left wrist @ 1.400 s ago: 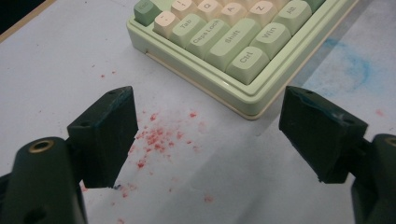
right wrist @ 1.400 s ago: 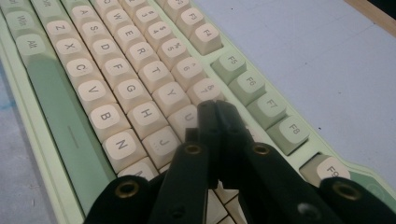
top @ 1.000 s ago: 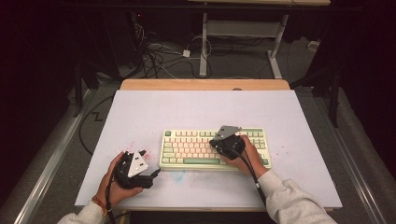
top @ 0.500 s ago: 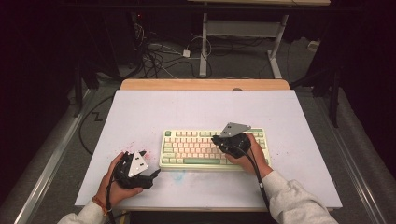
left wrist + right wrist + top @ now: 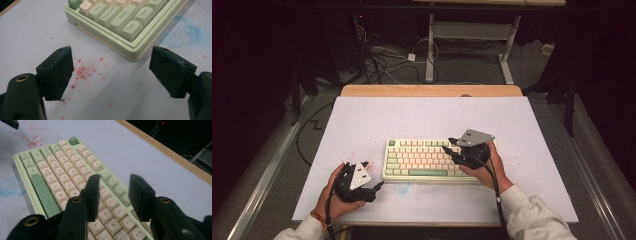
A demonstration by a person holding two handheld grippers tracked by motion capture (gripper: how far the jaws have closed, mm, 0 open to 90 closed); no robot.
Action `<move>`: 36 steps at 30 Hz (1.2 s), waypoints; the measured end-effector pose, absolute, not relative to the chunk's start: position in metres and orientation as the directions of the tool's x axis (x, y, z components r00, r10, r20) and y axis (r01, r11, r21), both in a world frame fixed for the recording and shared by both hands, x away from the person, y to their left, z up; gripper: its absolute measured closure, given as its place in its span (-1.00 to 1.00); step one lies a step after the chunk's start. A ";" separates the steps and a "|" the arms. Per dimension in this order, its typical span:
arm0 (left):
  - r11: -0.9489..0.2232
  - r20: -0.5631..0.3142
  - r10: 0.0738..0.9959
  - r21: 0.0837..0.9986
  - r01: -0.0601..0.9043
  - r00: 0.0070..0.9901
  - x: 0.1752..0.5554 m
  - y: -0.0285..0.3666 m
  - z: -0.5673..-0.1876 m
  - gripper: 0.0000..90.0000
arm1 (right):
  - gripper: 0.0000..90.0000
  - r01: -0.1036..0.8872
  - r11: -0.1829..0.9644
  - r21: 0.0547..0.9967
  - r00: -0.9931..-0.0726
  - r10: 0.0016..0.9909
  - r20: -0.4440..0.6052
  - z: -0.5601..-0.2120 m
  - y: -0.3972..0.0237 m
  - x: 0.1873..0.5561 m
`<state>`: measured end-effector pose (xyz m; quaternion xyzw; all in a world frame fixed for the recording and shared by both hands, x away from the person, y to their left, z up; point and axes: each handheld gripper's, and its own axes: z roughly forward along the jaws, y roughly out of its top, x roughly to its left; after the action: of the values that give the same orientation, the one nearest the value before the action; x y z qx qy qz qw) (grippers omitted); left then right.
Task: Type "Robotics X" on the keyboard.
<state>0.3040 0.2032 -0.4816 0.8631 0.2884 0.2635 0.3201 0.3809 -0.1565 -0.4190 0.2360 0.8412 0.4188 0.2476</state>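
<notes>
Jaws of right gripper [image 5: 113, 195] just opening, empty, above keyboard [image 5: 424, 160]; keyboard's length across table.

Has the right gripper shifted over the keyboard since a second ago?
Yes. The right gripper has lifted slightly and edged toward the keyboard's right end, its fingers just opening with nothing between them.

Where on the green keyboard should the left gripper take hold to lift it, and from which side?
Probably the near-left corner of the keyboard, approached from the left: its low rim is exposed there, and the open left gripper already faces it. Pinch the case top to bottom; the jaws look too narrow to span the keyboard's depth.
</notes>
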 end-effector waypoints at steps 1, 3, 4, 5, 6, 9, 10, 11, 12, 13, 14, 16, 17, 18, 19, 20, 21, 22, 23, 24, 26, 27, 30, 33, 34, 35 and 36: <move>-0.629 0.271 0.666 0.705 0.328 0.695 0.304 0.203 -0.482 -0.59 | 0.24 0.186 0.531 0.827 -0.764 0.607 -0.218 -0.419 -0.158 0.380; -0.629 0.275 0.669 0.705 0.329 0.691 0.304 0.203 -0.481 -0.58 | 0.07 0.180 0.521 0.835 -0.760 0.612 -0.218 -0.418 -0.160 0.379; -0.627 0.273 0.670 0.705 0.330 0.691 0.304 0.203 -0.481 -0.57 | 0.02 0.177 0.521 0.835 -0.759 0.612 -0.221 -0.418 -0.161 0.378; -0.627 0.274 0.671 0.706 0.330 0.690 0.305 0.203 -0.481 -0.57 | -0.03 0.170 0.523 0.835 -0.755 0.614 -0.230 -0.418 -0.162 0.376; -0.627 0.275 0.672 0.706 0.330 0.688 0.305 0.203 -0.481 -0.57 | -0.09 0.167 0.525 0.835 -0.752 0.615 -0.237 -0.418 -0.163 0.375; -0.628 0.276 0.670 0.705 0.329 0.689 0.305 0.203 -0.481 -0.57 | -0.23 0.157 0.518 0.841 -0.742 0.624 -0.246 -0.417 -0.167 0.371; -0.626 0.274 0.671 0.707 0.329 0.689 0.305 0.203 -0.481 -0.57 | -0.26 0.153 0.520 0.840 -0.732 0.631 -0.257 -0.417 -0.169 0.369; -0.630 0.275 0.668 0.704 0.329 0.691 0.306 0.203 -0.481 -0.57 | -0.30 0.150 0.519 0.841 -0.727 0.635 -0.262 -0.416 -0.171 0.368; -0.631 0.278 0.668 0.703 0.328 0.690 0.306 0.203 -0.481 -0.57 | -0.32 0.152 0.514 0.844 -0.720 0.642 -0.262 -0.416 -0.173 0.366; -0.631 0.280 0.669 0.703 0.327 0.689 0.306 0.203 -0.480 -0.57 | -0.32 0.149 0.512 0.846 -0.715 0.647 -0.266 -0.416 -0.175 0.364; -0.627 0.274 0.668 0.707 0.327 0.692 0.306 0.203 -0.480 -0.57 | -0.35 0.150 0.511 0.846 -0.706 0.655 -0.270 -0.416 -0.177 0.363; -0.614 0.255 0.669 0.719 0.326 0.698 0.306 0.204 -0.480 -0.58 | -0.37 0.146 0.511 0.847 -0.698 0.660 -0.278 -0.416 -0.182 0.360; -0.612 0.256 0.671 0.721 0.325 0.695 0.306 0.204 -0.480 -0.58 | -0.38 0.146 0.511 0.847 -0.693 0.665 -0.281 -0.416 -0.184 0.358; -0.617 0.264 0.672 0.717 0.325 0.692 0.306 0.204 -0.479 -0.58 | -0.39 0.146 0.511 0.847 -0.688 0.667 -0.285 -0.416 -0.186 0.357; -0.619 0.269 0.672 0.715 0.325 0.690 0.306 0.204 -0.479 -0.58 | -0.40 0.143 0.508 0.849 -0.684 0.671 -0.287 -0.416 -0.188 0.356; -0.618 0.270 0.675 0.715 0.327 0.686 0.306 0.204 -0.480 -0.58 | -0.40 0.147 0.505 0.850 -0.682 0.674 -0.283 -0.416 -0.191 0.354; -0.614 0.267 0.680 0.717 0.330 0.683 0.307 0.204 -0.480 -0.58 | -0.41 0.149 0.508 0.848 -0.680 0.675 -0.285 -0.416 -0.193 0.354; -0.614 0.267 0.681 0.716 0.332 0.682 0.307 0.204 -0.480 -0.57 | -0.41 0.146 0.510 0.847 -0.675 0.677 -0.292 -0.416 -0.195 0.353; -0.613 0.266 0.682 0.716 0.334 0.681 0.307 0.204 -0.479 -0.57 | -0.42 0.143 0.509 0.849 -0.672 0.680 -0.294 -0.417 -0.197 0.352; -0.612 0.265 0.683 0.717 0.334 0.681 0.308 0.204 -0.479 -0.57 | -0.43 0.147 0.510 0.847 -0.670 0.681 -0.294 -0.418 -0.199 0.351; -0.606 0.261 0.687 0.721 0.337 0.678 0.309 0.204 -0.479 -0.56 | -0.43 0.153 0.514 0.844 -0.658 0.690 -0.302 -0.420 -0.204 0.349; -0.603 0.257 0.690 0.722 0.340 0.677 0.309 0.204 -0.479 -0.55 | -0.44 0.156 0.511 0.845 -0.653 0.696 -0.300 -0.421 -0.206 0.348; -0.597 0.253 0.696 0.724 0.345 0.672 0.311 0.205 -0.479 -0.54 | -0.46 0.163 0.504 0.848 -0.643 0.707 -0.296 -0.423 -0.213 0.344; -0.590 0.247 0.701 0.728 0.349 0.669 0.311 0.207 -0.479 -0.53 | -0.47 0.159 0.496 0.853 -0.637 0.712 -0.296 -0.424 -0.221 0.339; -0.585 0.240 0.703 0.730 0.353 0.669 0.311 0.207 -0.479 -0.52 | -0.47 0.160 0.495 0.854 -0.634 0.715 -0.296 -0.425 -0.223 0.338; -0.580 0.235 0.707 0.733 0.356 0.668 0.311 0.208 -0.478 -0.52 | -0.48 0.155 0.495 0.855 -0.630 0.716 -0.300 -0.426 -0.226 0.336; -0.579 0.241 0.708 0.736 0.350 0.663 0.311 0.209 -0.478 -0.51 | -0.48 0.151 0.492 0.857 -0.629 0.717 -0.301 -0.427 -0.228 0.334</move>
<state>0.3110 0.2094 -0.4779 0.8477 0.3123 0.2661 0.3364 0.3345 -0.2284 -0.4266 0.2724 0.7968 0.4238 0.3337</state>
